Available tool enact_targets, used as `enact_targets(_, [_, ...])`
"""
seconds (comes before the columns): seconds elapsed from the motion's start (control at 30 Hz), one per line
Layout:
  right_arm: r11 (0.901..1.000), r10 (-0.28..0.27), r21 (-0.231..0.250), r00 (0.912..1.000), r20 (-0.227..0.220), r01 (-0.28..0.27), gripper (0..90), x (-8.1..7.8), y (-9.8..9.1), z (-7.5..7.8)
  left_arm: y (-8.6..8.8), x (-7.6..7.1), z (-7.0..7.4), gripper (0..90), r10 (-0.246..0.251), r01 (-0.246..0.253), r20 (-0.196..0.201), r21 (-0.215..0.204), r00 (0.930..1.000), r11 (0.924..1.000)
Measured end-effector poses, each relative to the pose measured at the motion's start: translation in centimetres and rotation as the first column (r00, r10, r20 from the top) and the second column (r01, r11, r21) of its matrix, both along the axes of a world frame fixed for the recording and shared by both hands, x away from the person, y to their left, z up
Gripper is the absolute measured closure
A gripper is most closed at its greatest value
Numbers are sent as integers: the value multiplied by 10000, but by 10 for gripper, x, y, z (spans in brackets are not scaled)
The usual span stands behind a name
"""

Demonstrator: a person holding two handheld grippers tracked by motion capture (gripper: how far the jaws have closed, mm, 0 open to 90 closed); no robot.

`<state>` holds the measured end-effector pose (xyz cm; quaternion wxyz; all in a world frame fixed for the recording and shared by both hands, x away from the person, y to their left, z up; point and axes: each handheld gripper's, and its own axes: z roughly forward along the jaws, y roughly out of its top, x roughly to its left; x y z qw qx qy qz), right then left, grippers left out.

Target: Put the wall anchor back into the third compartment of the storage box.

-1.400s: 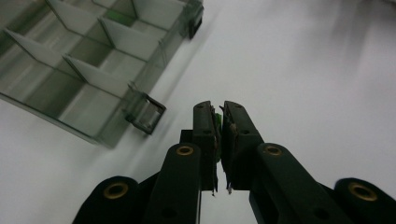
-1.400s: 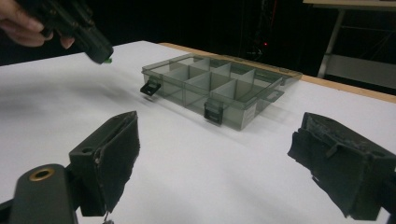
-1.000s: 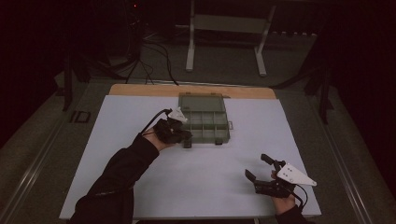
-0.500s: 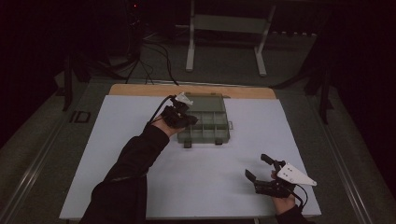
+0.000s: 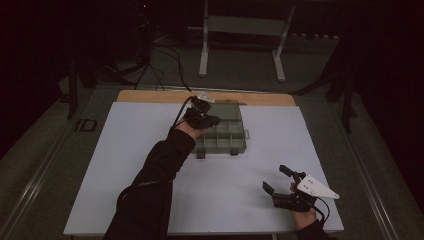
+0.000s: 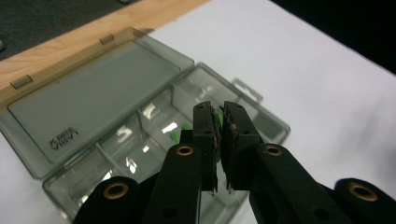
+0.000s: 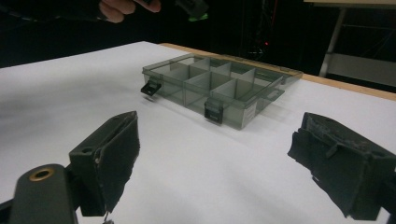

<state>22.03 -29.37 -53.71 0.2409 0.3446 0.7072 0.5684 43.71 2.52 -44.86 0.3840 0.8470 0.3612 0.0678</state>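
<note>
A clear grey compartment box lies open at the back middle of the white table, its lid flat toward the wooden edge. My left gripper hovers over the box's left compartments, jaws nearly together on a small green piece. The same piece shows at that gripper's tip in the right gripper view. My right gripper rests near the table's front right corner. Its jaws stand wide apart with nothing between them, and they face the box and its two black latches.
A wooden strip runs along the table's far edge, just behind the lid. Beyond it stand a metal frame's legs and floor cables. White tabletop spreads left and in front of the box.
My left hand has moved from the box's front left corner back and to the right, and now sits over the compartments. The right gripper has stayed where it was.
</note>
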Motion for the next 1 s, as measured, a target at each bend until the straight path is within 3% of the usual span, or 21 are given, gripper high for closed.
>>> enact_targets(0.23, [10000,4,15,10000,33,-4,133,0,-1,0,-11,9,-5,838,617,-618,-22,-359,9981,9974])
enact_targets(0.27, [10000,-6,31,10000,3,6,133,0,-1,0,-14,13,-9,838,940,-944,-106,-420,9955,9947])
enact_targets(0.5, [10000,-28,85,10000,-5,28,133,0,-2,0,-22,21,-25,837,1688,-1707,-384,-518,9849,9840])
enact_targets(0.83, [9999,-43,146,10000,-28,44,133,0,-3,0,-34,29,-42,837,2214,-2245,-724,-375,9725,9738])
enact_targets(1.0, [9999,-41,165,10000,-29,41,133,1,-3,0,-39,30,-51,836,2424,-2441,-825,-104,9667,9697])
